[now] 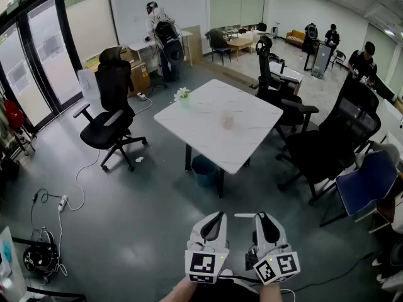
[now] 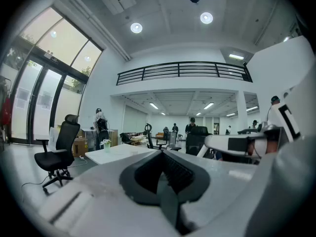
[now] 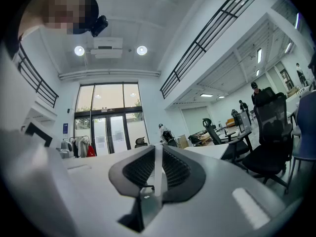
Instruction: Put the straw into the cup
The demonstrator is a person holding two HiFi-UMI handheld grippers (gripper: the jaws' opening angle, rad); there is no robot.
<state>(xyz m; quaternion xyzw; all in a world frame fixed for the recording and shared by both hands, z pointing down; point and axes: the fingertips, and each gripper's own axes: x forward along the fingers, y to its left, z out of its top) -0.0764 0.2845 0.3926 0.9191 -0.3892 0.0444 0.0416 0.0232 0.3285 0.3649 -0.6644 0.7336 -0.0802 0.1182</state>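
The right claw (image 1: pixel 261 217) pinches a thin white straw (image 1: pixel 244 216) near one end, so the straw could swivel or slide in that narrow grip on the way over. The small translucent cup (image 1: pixel 227 119) stands well apart from both claws, near the middle of the white marble tabletop (image 1: pixel 208 140). It looks light, and a poke on its rim may tip it. The left claw (image 1: pixel 218 216) is pressed together and empty, so it isn't steadying anything.

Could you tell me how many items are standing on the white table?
2: a translucent cup near the middle of the table, and a green-and-white item at its far left corner.
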